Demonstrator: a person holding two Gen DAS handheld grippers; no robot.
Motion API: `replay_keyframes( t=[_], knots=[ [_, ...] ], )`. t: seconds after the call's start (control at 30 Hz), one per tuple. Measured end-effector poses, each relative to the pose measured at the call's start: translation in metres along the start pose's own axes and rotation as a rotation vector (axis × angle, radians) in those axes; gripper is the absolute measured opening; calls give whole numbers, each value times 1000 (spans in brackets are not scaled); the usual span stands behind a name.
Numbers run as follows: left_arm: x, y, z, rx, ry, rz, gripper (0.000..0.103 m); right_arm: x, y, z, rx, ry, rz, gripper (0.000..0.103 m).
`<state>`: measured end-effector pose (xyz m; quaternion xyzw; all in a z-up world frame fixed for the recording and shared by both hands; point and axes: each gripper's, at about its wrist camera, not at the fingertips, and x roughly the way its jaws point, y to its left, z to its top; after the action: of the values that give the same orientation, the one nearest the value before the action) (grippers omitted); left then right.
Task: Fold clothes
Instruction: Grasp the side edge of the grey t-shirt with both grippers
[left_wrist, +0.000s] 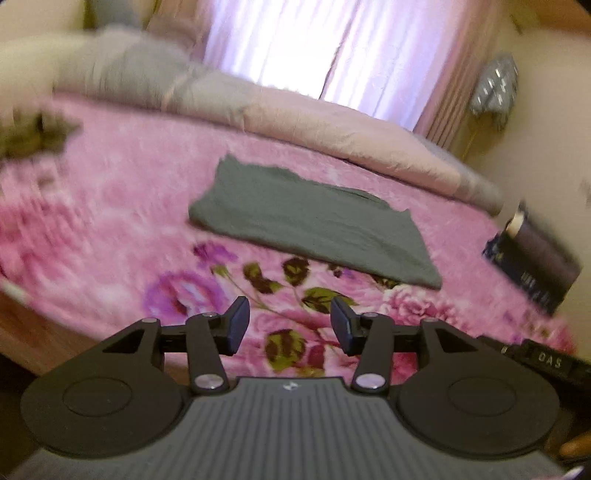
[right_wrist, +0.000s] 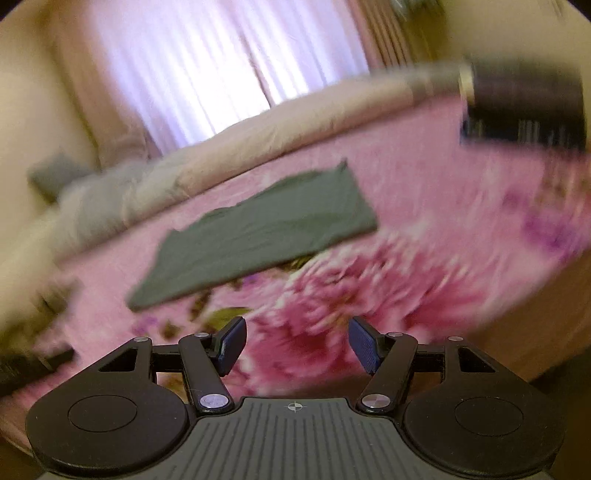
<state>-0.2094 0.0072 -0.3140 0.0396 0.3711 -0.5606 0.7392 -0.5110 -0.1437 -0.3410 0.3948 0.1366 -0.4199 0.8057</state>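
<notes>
Both tongs, left tongs (left_wrist: 290, 323) and right tongs (right_wrist: 297, 345), gape empty above the bed (left_wrist: 110, 221). Mid-frame lies the folded grey garment (left_wrist: 314, 225); likely between folds. Next: reach its near edge.

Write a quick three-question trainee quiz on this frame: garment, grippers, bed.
1. True or false: the grey-green garment lies flat on the pink floral blanket, folded into a rough rectangle.
2. Multiple choice: the left gripper is A) shut on the garment, B) open with nothing between its pads, C) out of view.
3. Short answer: is the right gripper touching the garment?

Key: 1 true. 2 B. 3 No; it is open, short of the garment, with only blanket showing between its pads.
</notes>
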Motion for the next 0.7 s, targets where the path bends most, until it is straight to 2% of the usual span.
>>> replay_keyframes(
  t=[0.07,0.1,0.17,0.27,0.33,0.47,0.6,0.7],
  knots=[
    [22,18,3,-68,19,-29,44,19,-31,4,204,33,133,65],
    [33,26,6,-102,27,-42,44,29,-41,8,265,39,159,65],
    [56,42,14,-178,42,-59,44,48,-55,20,339,41,173,65],
    [95,68,31,-305,49,-44,46,78,-76,39,450,44,192,65],
    [121,83,45,-365,41,-25,51,99,-88,54,512,58,181,65],
    [174,111,67,-473,70,38,52,150,-113,79,664,108,120,64],
    [204,123,80,-488,63,53,52,183,-129,96,773,89,103,64],
    [215,127,81,-491,40,43,50,197,-131,109,794,60,67,64]
  ],
)
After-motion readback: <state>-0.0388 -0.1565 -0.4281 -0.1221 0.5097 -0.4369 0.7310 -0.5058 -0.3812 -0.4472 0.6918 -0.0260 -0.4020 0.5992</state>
